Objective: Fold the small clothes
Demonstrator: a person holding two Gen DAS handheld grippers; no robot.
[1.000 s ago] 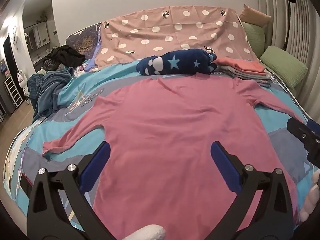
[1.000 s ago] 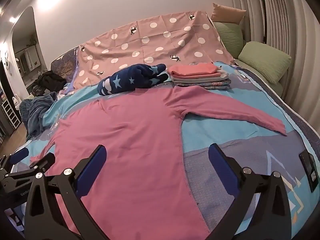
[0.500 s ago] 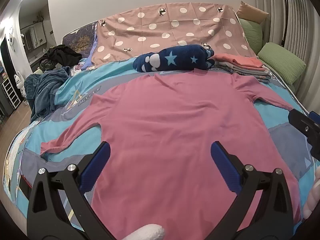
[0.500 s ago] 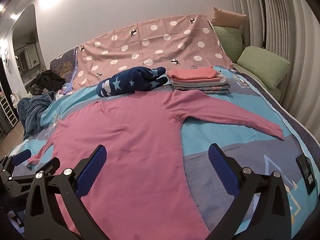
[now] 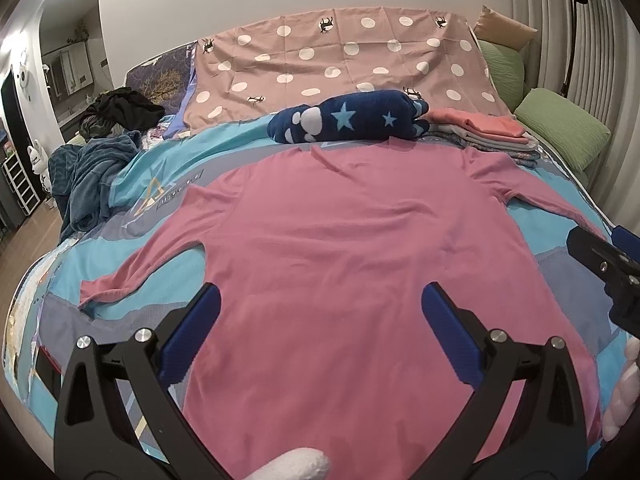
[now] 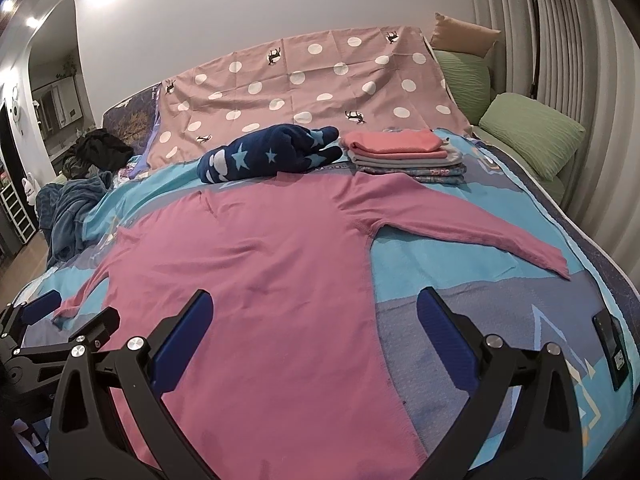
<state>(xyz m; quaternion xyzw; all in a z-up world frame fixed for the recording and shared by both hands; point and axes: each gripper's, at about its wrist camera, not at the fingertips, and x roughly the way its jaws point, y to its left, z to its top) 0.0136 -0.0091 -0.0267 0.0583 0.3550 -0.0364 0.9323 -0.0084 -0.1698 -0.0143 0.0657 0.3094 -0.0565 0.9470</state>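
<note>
Nearest us, both sets of fingers are spread wide w/ nothing between them. Left gripper (image 5: 320, 312) hangs over the lower body of the pink long-sleeved top (image 5: 360, 260), roughly centred on it. Right gripper (image 6: 314, 320) sits toward the top's right side seam, so its left finger is over pink cloth and its right finger over bare bedspread (image 6: 480, 264).

The key relation: the top lies straight ahead of both grippers, flat on the bed, hem toward us, neck away. Long axis of the body runs near-to-far; sleeves stick out sideways. Right sleeve (image 6: 472, 232) angles out to the right and slightly toward us, cuff well apart from the body, so the right gripper is the nearer one for it. Left sleeve (image 5: 144, 264) slants out left, cuff closest to the left gripper. We judge the first fold isn't started: probably each sleeve gets brought in across the body.

Fabric looks thin & soft, mostly smooth, a few shallow wrinkles across chest and near armpits.

Further back, just past the neckline: a rolled navy star-print blanket (image 6: 272, 152), and beside it a neat stack of folded clothes (image 6: 404, 154), likely the done pile. Beyond those, a polka-dot sheet (image 6: 320, 76) over the headboard end.
</note>
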